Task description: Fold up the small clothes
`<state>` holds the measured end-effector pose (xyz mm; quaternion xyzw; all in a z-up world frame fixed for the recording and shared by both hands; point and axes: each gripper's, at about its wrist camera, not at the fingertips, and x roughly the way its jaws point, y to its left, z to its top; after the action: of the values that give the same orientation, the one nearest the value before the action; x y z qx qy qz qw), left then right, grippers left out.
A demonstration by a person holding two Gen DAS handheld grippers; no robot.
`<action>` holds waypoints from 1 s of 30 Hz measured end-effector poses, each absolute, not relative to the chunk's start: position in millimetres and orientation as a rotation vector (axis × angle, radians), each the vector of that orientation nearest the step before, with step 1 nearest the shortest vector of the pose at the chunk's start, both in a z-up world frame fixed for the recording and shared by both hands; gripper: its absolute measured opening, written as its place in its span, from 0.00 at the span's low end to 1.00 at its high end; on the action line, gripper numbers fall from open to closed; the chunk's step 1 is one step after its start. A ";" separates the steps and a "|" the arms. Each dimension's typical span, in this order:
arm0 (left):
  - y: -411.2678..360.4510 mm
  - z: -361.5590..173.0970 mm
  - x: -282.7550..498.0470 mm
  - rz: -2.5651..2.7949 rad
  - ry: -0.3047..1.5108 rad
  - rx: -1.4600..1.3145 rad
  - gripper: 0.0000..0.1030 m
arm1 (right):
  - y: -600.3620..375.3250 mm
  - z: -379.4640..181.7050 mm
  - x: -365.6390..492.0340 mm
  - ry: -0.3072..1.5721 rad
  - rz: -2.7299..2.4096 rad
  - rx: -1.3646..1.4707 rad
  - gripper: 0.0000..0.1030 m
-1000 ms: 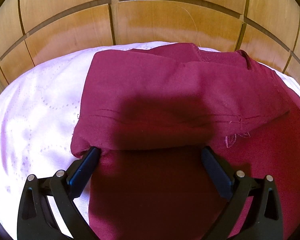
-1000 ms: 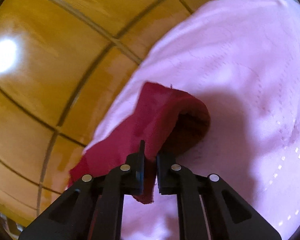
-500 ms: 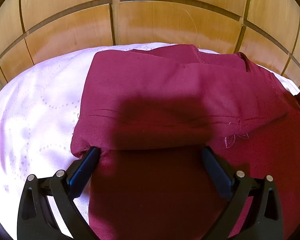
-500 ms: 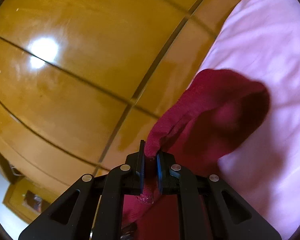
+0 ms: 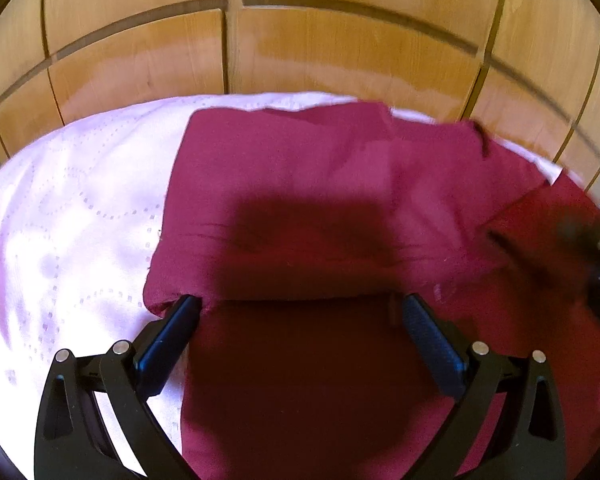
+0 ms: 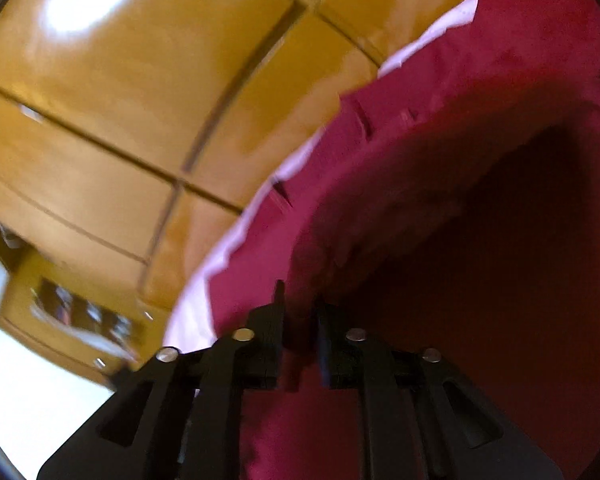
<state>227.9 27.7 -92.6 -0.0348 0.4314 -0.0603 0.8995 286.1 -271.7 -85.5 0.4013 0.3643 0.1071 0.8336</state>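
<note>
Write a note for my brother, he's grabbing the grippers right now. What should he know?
Left gripper: open, fingers resting on the maroon garment at its folded edge.
Right gripper: jaws have just been opening, a garment flap between them, raised above the rest.
Garment lies on the pink sheet.
Done: one fold across.
Left: probably drop the flap, flatten, finish folding.

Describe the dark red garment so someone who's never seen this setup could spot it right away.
Find the pale pink quilted bedspread in front of the wooden panelled wall. The maroon garment lies across it, partly folded, the only dark red thing on the pink.
</note>
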 end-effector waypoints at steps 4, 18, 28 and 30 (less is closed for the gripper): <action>42.2 -74.8 218.6 -0.168 0.869 -0.254 0.98 | -290.0 -78.2 254.6 0.716 0.210 0.770 0.63; -51.7 -92.7 224.4 -0.380 1.038 -0.388 0.71 | -378.7 -87.2 188.5 0.607 -0.117 0.544 0.29; -68.7 -84.8 223.3 -0.394 1.025 -0.326 0.02 | -389.8 -110.3 193.6 0.613 -0.100 0.700 0.24; -67.1 -72.2 225.0 -0.449 1.012 -0.351 0.02 | -389.8 -110.2 193.4 0.608 -0.097 0.706 0.24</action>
<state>225.0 -67.1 -72.2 -0.1660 0.4779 -0.2120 0.8361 193.4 -389.8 -110.2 0.3403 0.2931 -0.0467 0.8922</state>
